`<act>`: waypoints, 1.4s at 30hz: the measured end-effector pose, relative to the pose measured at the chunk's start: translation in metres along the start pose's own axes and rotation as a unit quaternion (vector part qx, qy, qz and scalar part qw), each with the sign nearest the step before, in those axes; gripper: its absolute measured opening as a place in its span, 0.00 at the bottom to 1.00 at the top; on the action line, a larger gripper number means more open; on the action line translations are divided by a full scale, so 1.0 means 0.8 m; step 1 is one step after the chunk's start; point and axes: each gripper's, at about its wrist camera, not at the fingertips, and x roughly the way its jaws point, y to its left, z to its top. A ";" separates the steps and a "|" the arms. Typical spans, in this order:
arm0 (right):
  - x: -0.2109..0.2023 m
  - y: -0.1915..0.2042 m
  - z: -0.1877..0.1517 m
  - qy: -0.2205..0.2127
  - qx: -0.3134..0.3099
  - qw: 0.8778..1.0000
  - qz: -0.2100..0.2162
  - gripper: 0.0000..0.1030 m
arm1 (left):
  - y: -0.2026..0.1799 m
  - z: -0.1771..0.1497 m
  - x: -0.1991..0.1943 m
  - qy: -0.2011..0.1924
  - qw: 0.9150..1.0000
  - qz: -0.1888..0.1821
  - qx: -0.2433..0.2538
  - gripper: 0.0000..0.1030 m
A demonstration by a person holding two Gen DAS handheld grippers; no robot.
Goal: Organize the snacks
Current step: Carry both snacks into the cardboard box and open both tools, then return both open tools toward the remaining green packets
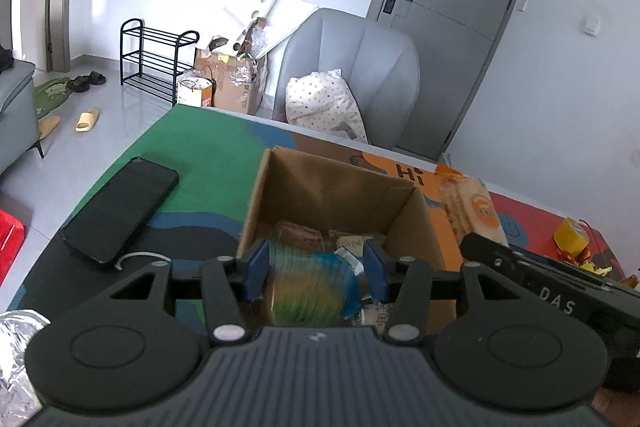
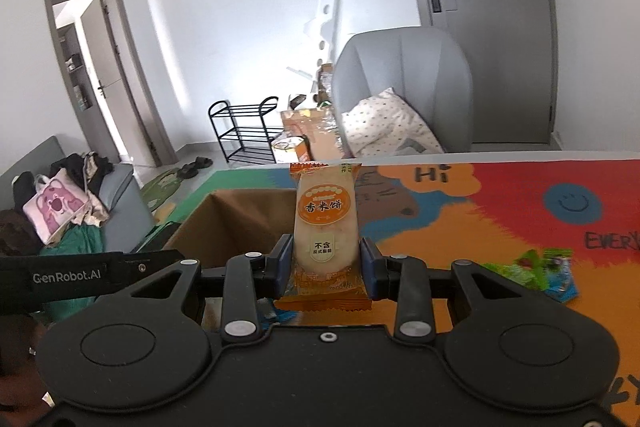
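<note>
An open cardboard box (image 1: 412, 211) stands on the colourful mat and holds several snack packets (image 1: 304, 233). My left gripper (image 1: 316, 269) is over the box's near edge, shut on a blurred green and blue snack packet (image 1: 308, 283). My right gripper (image 2: 325, 263) is shut on an orange rice cracker packet (image 2: 326, 227), held upright just right of the box (image 2: 232, 223). That packet also shows in the left wrist view (image 1: 472, 207), beside the box's right wall.
A black phone (image 1: 120, 211) lies on the mat left of the box. Loose snacks lie on the mat at the right: green and blue packets (image 2: 548, 271), a yellow one (image 1: 572, 235). A grey armchair (image 1: 352, 67) stands behind the table.
</note>
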 end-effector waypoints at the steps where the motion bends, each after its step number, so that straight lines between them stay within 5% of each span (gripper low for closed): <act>1: 0.001 0.002 0.000 0.000 -0.001 1.000 0.002 0.32 | 0.002 0.001 -0.002 -0.001 1.000 0.001 -0.002 0.49; 8: 0.011 0.016 0.005 -0.003 -0.002 1.000 0.021 0.33 | 0.014 0.001 -0.010 -0.007 1.000 0.012 -0.014 0.54; 12: 0.018 0.016 0.006 0.002 -0.001 1.000 0.025 0.45 | 0.019 0.002 -0.010 -0.009 1.000 0.019 -0.018 0.66; 19: 0.002 -0.006 -0.005 0.008 0.022 1.000 0.008 0.45 | 0.020 0.000 -0.007 -0.015 0.999 0.028 -0.017 0.82; 29: -0.032 -0.057 -0.009 -0.007 0.051 0.998 -0.038 0.58 | -0.014 -0.009 0.000 -0.016 1.000 0.009 0.008 0.89; 34: -0.048 -0.074 -0.011 -0.017 0.052 0.997 -0.056 0.77 | -0.035 -0.014 0.006 -0.014 1.000 0.001 0.020 0.89; 42: -0.068 -0.108 -0.015 -0.027 0.074 0.993 -0.084 0.84 | -0.070 -0.015 0.010 -0.020 0.999 -0.020 0.037 0.93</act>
